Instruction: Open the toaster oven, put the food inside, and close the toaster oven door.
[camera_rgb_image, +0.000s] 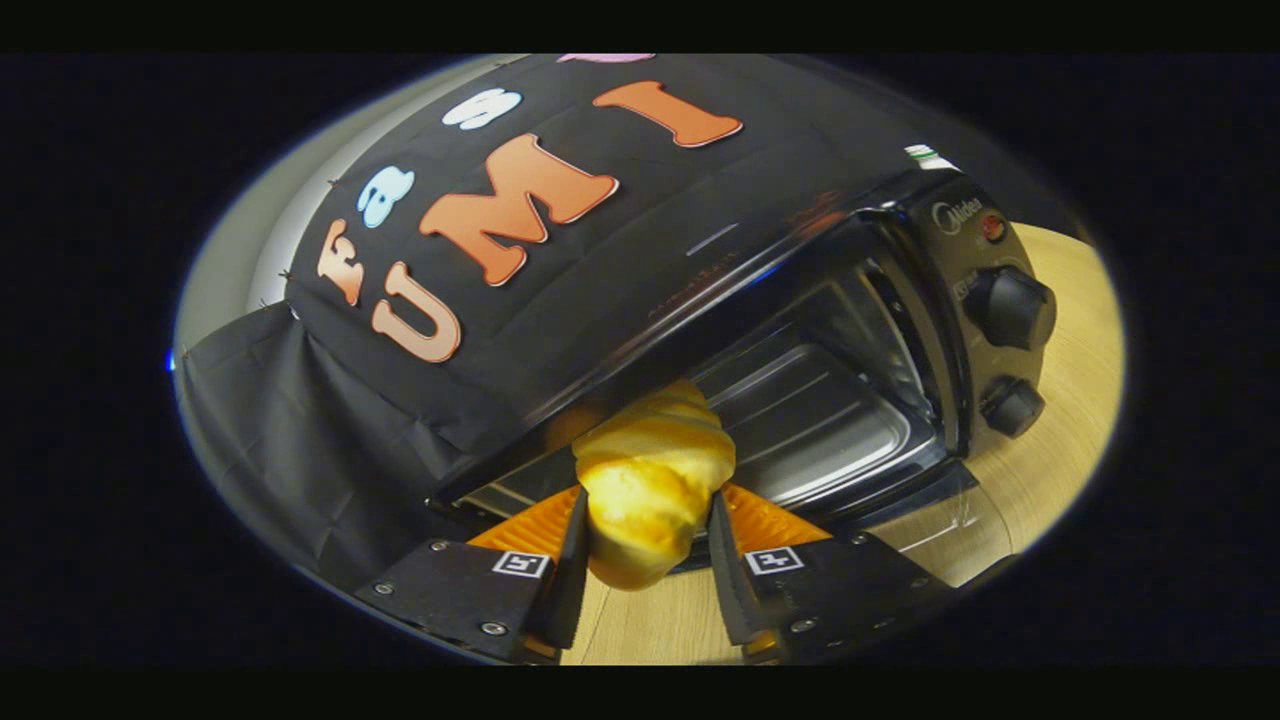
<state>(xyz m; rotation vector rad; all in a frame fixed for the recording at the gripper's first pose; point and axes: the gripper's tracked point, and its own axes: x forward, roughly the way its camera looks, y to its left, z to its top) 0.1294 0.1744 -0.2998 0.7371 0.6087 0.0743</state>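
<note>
Dim booth, warm light pooling centrally.
Fisheye distortion is bending the toaster oven (800, 330) and table (1060, 440); glare is streaking the oven's glossy top, edges darkening.

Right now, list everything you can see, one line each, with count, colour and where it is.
croissant: one, golden yellow, clamped between the fingers, its far end at the oven's opening
toaster oven: one, black with a shiny metal inside, just ahead of the fingers, tilted in the view, its door open
tray: one, silver, inside the oven beyond the croissant
knobs: two, black, one above the other on the oven's panel beside the opening
light: one, red, above the knobs
table: one, pale wood, under the oven and the gripper
cloth wall: one, black, behind the oven
gripper: one, both fingers pressing the croissant's sides
</note>
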